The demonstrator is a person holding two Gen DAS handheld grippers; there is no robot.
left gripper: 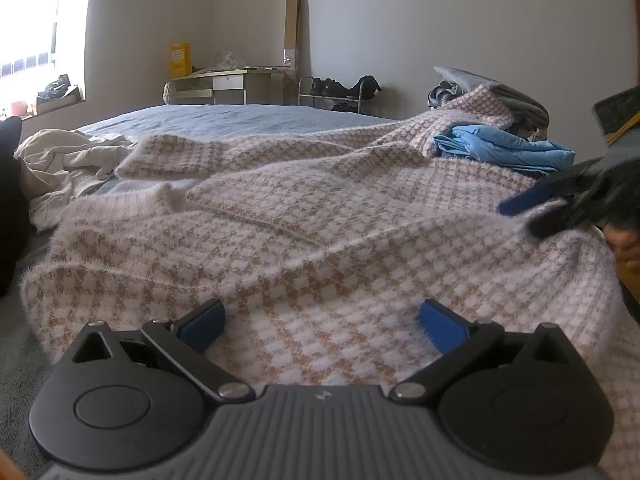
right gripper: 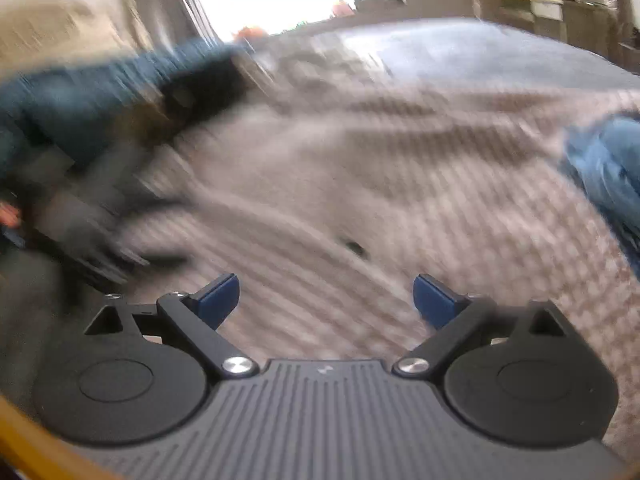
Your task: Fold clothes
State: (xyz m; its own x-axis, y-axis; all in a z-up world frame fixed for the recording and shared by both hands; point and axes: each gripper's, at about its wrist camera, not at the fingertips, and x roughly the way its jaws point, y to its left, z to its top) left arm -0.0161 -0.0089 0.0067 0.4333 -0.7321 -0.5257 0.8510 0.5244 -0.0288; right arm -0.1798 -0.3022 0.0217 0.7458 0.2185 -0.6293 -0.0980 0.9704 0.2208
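We see the bed (left gripper: 224, 120) first, its blue-grey cover carrying everything else; spread over the near half lies the checked sweater (left gripper: 320, 240), pink-white and tan, laid out broad and fairly flat — we judge so that its sleeves and hem can be folded inward. One sleeve is already turned across the body, its cuff resting near the middle. To the sweater's far right sits a stack of blue folded clothes (left gripper: 504, 148) with grey pieces above it, probably the finished pile kept out of the working space; on the far left a cream garment (left gripper: 68, 160) lies crumpled, likely waiting its turn.

The left gripper (left gripper: 322, 320) hovers low over the sweater's near edge, its fingers spread wide with nothing between them; the right gripper (right gripper: 326, 300) is likewise spread and empty, poised over the fabric.

The right wrist view is heavily smeared — we cannot make out the weave, nor what the small dark spot on the cloth is; the sweater's near hem is hidden beneath both gripper bodies.
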